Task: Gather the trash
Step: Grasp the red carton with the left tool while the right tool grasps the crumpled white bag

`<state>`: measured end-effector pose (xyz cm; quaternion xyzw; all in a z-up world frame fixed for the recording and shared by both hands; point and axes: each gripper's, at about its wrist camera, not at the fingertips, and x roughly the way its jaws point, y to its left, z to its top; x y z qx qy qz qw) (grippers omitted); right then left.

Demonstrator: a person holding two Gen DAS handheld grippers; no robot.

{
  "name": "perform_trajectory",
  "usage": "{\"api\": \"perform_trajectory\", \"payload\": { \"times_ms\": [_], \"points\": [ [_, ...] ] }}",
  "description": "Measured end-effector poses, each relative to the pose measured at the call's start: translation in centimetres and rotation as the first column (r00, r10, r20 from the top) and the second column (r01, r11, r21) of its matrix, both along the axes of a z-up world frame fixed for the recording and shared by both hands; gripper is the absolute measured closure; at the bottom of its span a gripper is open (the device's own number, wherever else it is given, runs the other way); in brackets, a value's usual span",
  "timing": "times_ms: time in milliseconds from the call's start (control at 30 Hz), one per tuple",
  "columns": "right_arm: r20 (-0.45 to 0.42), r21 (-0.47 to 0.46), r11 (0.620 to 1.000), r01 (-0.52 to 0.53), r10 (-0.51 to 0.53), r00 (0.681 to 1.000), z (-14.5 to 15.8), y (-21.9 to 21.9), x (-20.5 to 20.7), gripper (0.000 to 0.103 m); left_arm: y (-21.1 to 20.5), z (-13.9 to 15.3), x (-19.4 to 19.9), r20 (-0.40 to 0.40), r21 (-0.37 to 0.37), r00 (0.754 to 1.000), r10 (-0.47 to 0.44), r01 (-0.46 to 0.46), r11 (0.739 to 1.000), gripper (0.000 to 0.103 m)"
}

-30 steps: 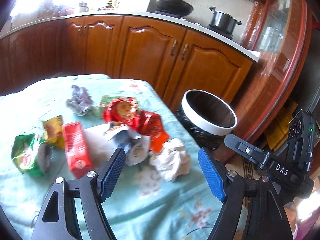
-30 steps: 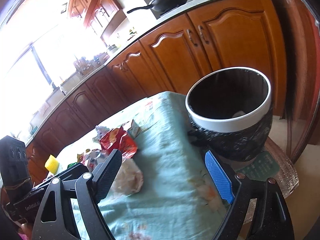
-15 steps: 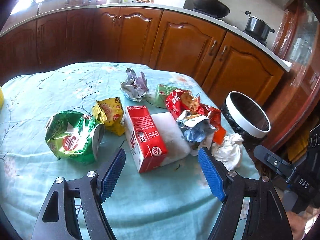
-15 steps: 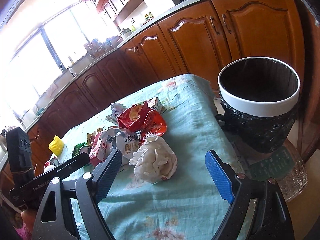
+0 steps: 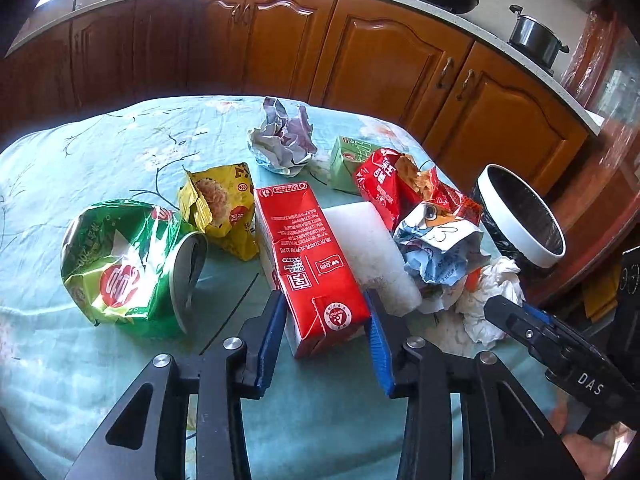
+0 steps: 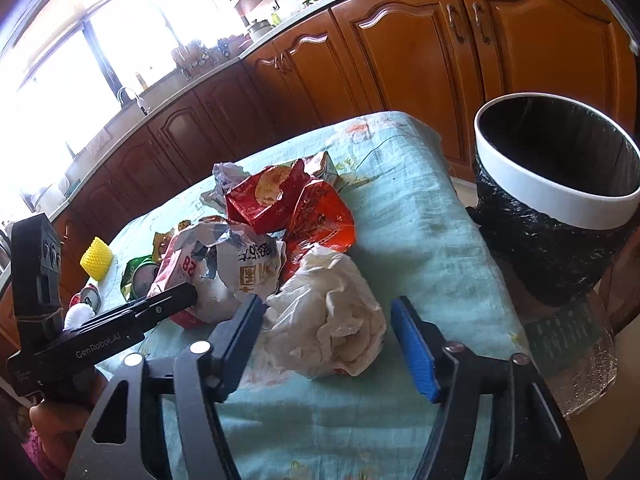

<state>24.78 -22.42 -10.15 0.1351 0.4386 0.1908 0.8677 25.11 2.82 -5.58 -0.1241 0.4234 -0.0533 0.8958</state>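
Observation:
A pile of trash lies on the teal tablecloth. My left gripper has its pads against both sides of the near end of a red carton, which still rests on the table. My right gripper is open, its pads either side of a crumpled white paper wad, a gap showing on the right. The same wad shows in the left wrist view. A white-rimmed bin lined with a black bag stands off the table's right end.
Other trash: a green chip bag around a can, a yellow wrapper, a white foam block, red snack bags, a blue-white crumpled wrapper, grey crumpled paper, a green box. Wooden cabinets stand behind.
My left gripper moved forward and closed from wide open onto the red carton. My right gripper moved forward and narrowed around the white paper wad.

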Motion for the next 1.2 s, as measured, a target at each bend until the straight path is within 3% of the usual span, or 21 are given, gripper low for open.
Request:
{"api": "perform_trajectory", "payload": {
  "times_ms": [100, 200, 567, 1200],
  "points": [
    [0.037, -0.023, 1.0, -0.012, 0.013, 0.999, 0.8, 0.4, -0.7, 0.067, 0.3, 0.2, -0.6, 0.025, 0.002, 1.0, 0.008, -0.008, 1.0, 0.07],
    [0.052, -0.018, 1.0, -0.017, 0.018, 0.998, 1.4, 0.2, -1.3, 0.072, 0.8, 0.8, -1.7, 0.054, -0.001, 0.998, 0.018, -0.018, 1.0, 0.072],
    [0.086, 0.036, 0.999, 0.037, -0.04, 0.995, 3.3, -2.4, -3.6, 0.073, 0.1, 4.4, -5.4, 0.191, 0.02, 0.981, -0.018, 0.015, 1.0, 0.074],
    [0.127, 0.116, 0.99, 0.082, -0.096, 0.987, 5.3, -5.7, -5.3, 0.073, -3.7, 6.6, -5.4, 0.247, -0.013, 0.953, -0.175, 0.184, 0.983, 0.074]
  ]
}}
